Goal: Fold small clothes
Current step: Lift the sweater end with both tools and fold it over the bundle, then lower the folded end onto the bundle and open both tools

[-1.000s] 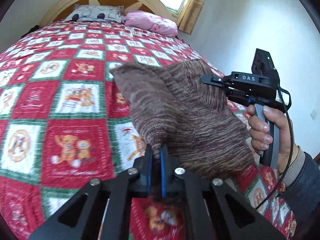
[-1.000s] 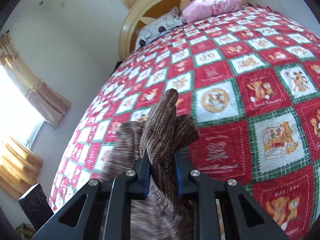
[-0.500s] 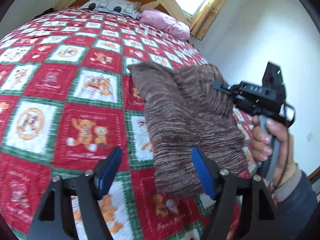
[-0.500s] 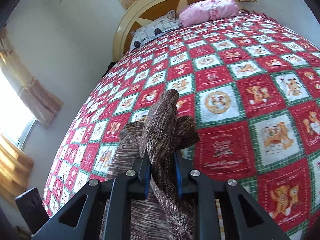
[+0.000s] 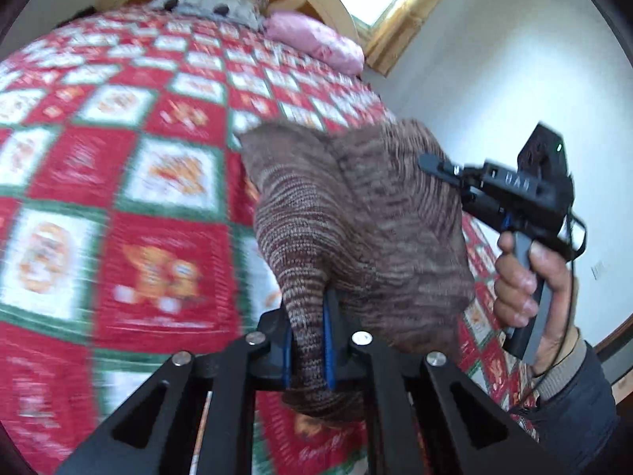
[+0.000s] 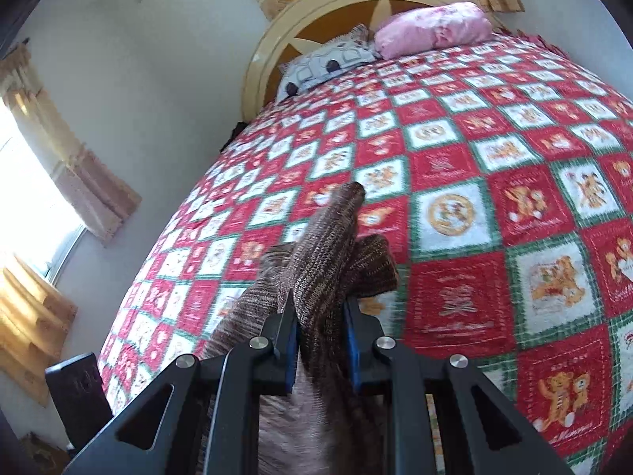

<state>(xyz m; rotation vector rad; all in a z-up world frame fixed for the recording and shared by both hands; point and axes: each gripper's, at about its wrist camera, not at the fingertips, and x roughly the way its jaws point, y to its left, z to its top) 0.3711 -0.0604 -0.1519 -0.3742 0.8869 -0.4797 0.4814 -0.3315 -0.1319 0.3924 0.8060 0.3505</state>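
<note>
A brown striped knit garment [image 5: 356,213] hangs above the red patchwork bedspread [image 5: 118,182], held at two points. My left gripper [image 5: 308,340] is shut on its near lower edge. My right gripper [image 6: 320,332] is shut on another bunched edge of the garment [image 6: 324,261], which sticks up between the blue pads. In the left wrist view the right gripper [image 5: 439,166] shows at the right, held by a hand [image 5: 526,289], its tips against the garment's far right edge.
The bedspread [image 6: 494,206] covers the whole bed. A pink pillow [image 6: 431,27] and a grey patterned pillow [image 6: 328,63] lie at the cream headboard [image 6: 277,39]. White walls and curtained windows stand on both sides. The left gripper's body [image 6: 79,392] shows at lower left.
Half a second ago my left gripper stood open below the garment; now it is shut on its lower edge. The right gripper has kept its hold, and the garment has lifted slightly.
</note>
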